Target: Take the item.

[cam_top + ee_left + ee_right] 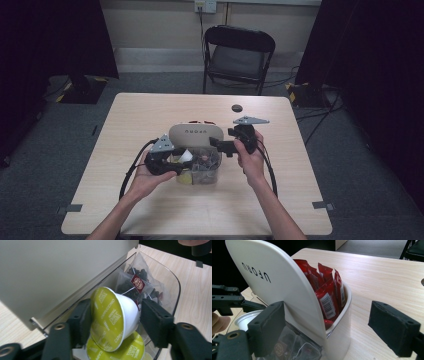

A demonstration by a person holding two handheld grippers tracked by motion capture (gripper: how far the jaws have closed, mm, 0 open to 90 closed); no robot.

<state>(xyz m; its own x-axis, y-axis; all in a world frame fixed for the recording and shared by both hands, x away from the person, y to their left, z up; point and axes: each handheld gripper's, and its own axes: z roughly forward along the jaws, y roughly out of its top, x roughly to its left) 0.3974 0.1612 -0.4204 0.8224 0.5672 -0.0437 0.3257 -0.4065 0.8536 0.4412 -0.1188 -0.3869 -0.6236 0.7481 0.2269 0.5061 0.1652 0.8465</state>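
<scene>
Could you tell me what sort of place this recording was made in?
Probably a recording studio or lab room: a bare wooden table, dark curtains on both sides, a folding chair and taped floor cables.

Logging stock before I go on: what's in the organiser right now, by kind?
Green-lidded coffee capsules: 2 visible, one between the left gripper jaws
Red sachets: at least 4, rear compartment
Pyramid tea bags: at least 2, pile too tangled to count exactly
Total: at least 8
</scene>
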